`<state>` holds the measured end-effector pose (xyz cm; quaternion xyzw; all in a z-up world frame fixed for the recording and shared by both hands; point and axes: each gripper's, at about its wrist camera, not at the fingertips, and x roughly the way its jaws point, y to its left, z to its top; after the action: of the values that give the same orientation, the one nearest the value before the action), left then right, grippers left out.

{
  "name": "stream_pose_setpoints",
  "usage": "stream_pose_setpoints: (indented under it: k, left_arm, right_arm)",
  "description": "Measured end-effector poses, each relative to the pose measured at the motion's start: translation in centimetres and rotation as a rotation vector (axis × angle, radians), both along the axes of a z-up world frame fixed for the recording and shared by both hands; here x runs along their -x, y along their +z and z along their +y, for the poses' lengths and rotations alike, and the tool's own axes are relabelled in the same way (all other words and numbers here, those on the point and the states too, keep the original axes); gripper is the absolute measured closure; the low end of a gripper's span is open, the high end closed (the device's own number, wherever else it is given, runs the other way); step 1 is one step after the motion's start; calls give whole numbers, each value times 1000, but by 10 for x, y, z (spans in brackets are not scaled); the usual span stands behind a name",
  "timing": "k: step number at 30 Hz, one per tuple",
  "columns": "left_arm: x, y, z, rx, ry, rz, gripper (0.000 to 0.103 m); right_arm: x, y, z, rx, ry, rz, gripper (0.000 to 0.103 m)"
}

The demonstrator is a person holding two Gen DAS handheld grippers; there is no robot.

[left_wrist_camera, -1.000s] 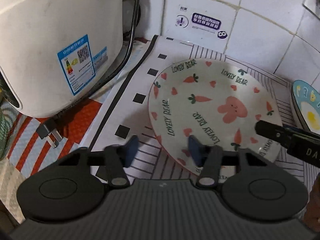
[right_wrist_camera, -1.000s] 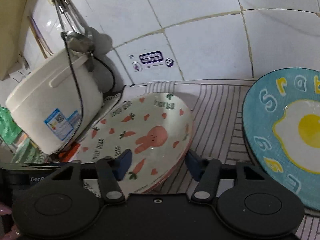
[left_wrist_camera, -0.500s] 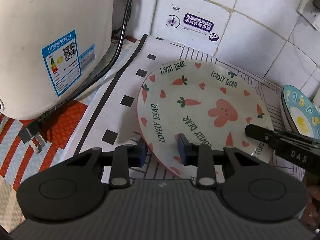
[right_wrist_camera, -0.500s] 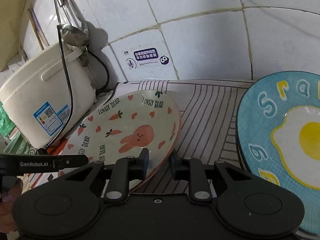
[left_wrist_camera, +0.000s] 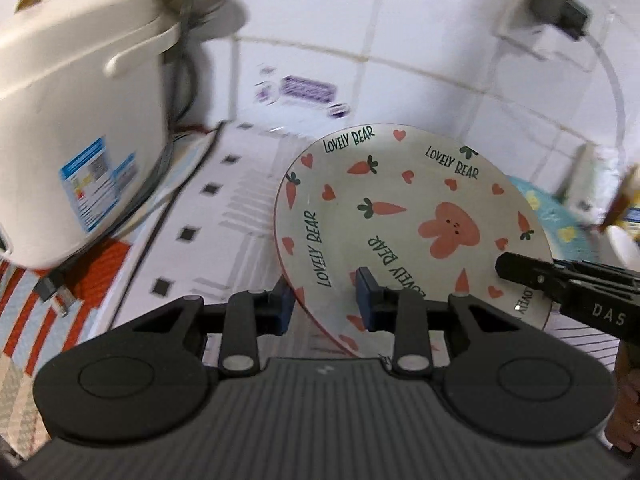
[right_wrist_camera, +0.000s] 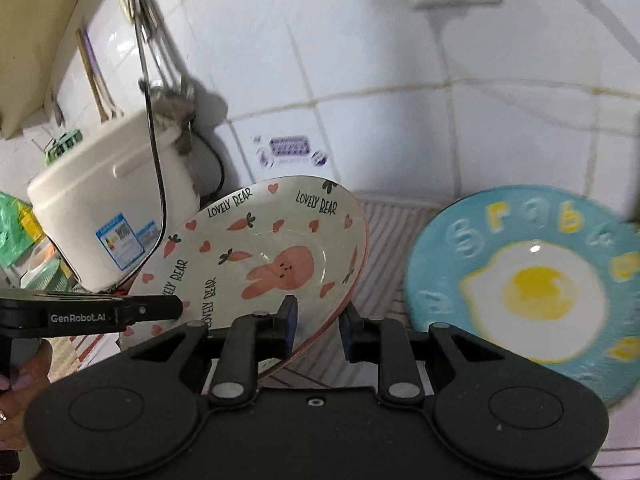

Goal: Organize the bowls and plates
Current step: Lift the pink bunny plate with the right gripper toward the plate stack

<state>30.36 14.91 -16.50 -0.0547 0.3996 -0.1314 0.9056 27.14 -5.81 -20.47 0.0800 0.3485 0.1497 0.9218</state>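
Note:
A cream plate with carrots, hearts, a pink rabbit and "LOVELY BEAR" lettering is held off the counter, tilted. My left gripper is shut on its near left rim. My right gripper is shut on its right rim; the plate shows there too. A blue plate with a fried-egg picture lies on the striped mat to the right; its edge shows behind the rabbit plate in the left wrist view.
A white rice cooker stands at the left with its cord and plug on a red striped cloth. A patterned mat covers the counter. White tiled wall behind, with a socket and hanging utensils.
Both grippers have closed onto the rabbit plate's rim and lifted it off the mat. Both views have risen and tilted up toward the wall.

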Motion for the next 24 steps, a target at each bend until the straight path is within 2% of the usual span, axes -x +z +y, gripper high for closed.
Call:
stream_pose_setpoints:
  k: [5,10,16,24]
  left_arm:
    - [6,8,-34,48,-57,-7,73]
    - [3,15,-73,66,-96,16,73]
    - [-10,12,-112,70,-139,73,73]
    - [-29,-4,-146,42,-186,158,73]
  right_arm:
    - [21,30,-33,14,-56,-41,76]
    - [31,47,-69,38,-107,-59,76]
    - [37,48,-106,57,-158,-47,76]
    - [38,34,-140,50,-227,8,76]
